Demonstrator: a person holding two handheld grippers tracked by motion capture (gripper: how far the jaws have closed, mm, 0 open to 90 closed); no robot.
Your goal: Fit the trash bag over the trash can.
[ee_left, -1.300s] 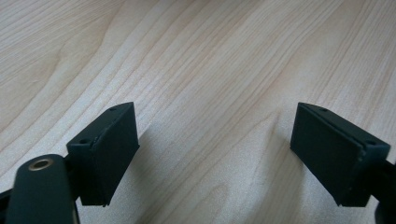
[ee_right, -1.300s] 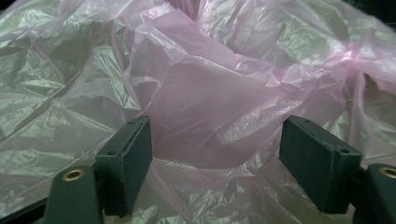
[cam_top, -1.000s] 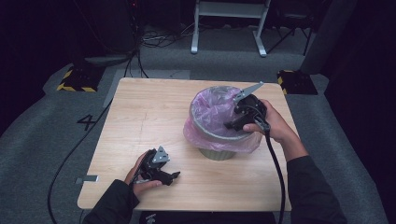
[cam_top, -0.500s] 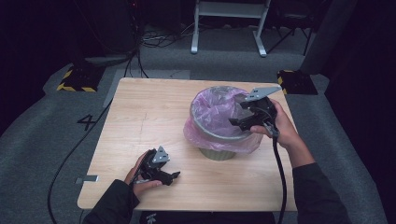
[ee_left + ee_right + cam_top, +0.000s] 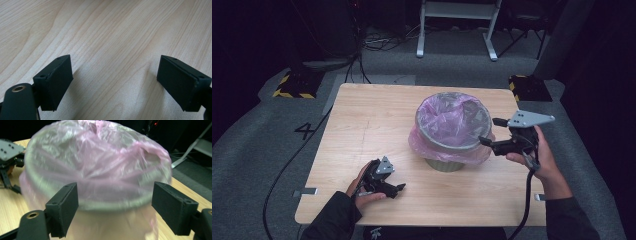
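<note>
A grey bin (image 5: 446, 161) lined with a pink plastic bag (image 5: 453, 120) stands right of the table's middle. The bag is folded over the rim and hangs down the outside (image 5: 100, 170). My right gripper (image 5: 491, 132) hovers just off the bin's right side, pointing at it. Its jaws have just been opening and now stand open with nothing pressed between them. My left gripper (image 5: 393, 189) rests near the table's front edge, left of the bin, open over bare wood (image 5: 112, 50).
The wooden table (image 5: 362, 130) has free room on its left half and behind the bin. A cable (image 5: 526, 205) trails from the right gripper over the front right. Dark floor, cables and a white stand (image 5: 457, 20) lie beyond the far edge.
My right gripper has drawn back from over the bin's rim to its right side, clear of the bag. The left gripper has stayed where it was.
</note>
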